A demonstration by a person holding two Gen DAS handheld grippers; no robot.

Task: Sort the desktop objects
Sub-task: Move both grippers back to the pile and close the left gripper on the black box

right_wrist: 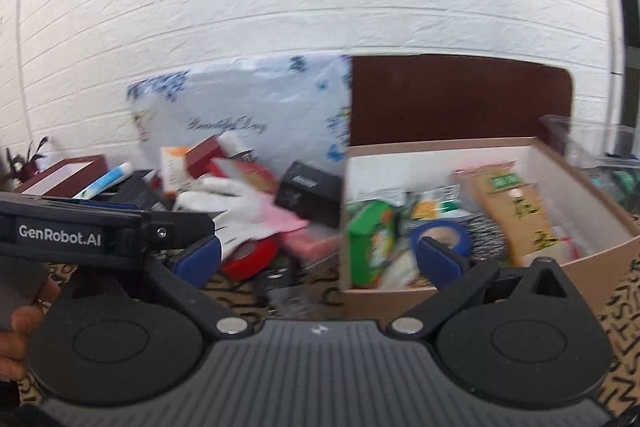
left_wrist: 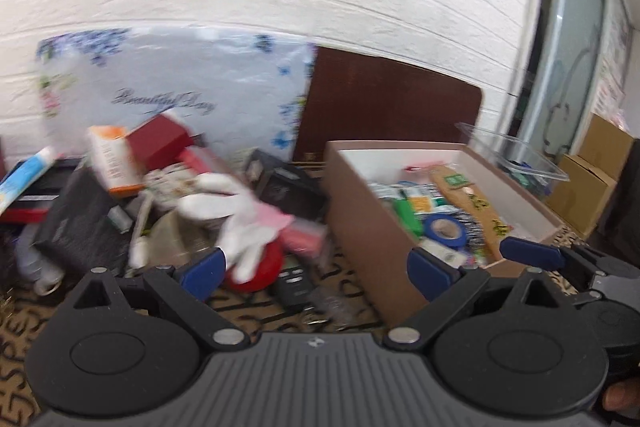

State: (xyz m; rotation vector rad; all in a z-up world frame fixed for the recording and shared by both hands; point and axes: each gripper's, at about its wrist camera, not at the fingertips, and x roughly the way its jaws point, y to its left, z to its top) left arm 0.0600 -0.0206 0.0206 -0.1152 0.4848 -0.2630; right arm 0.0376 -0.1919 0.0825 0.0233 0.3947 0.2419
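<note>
A pile of clutter lies on the patterned tablecloth: a red tape roll (left_wrist: 260,269), white gloves (left_wrist: 236,215), a red box (left_wrist: 160,141), an orange-white carton (left_wrist: 114,159) and black boxes (left_wrist: 288,187). A brown cardboard box (left_wrist: 360,227) to the right holds a blue tape roll (left_wrist: 444,231), a green pack (right_wrist: 370,239) and packets. My left gripper (left_wrist: 316,273) is open and empty, hovering before the pile and the box's corner. My right gripper (right_wrist: 320,259) is open and empty, in front of the box (right_wrist: 592,255). The red tape roll (right_wrist: 250,257) also shows in the right wrist view.
A floral plastic bag (left_wrist: 192,83) and a dark brown board (left_wrist: 392,99) lean against the white brick wall. A clear plastic tub (left_wrist: 520,159) stands behind the box. Cardboard cartons (left_wrist: 588,171) sit at the far right. A black remote (left_wrist: 294,285) lies on the cloth.
</note>
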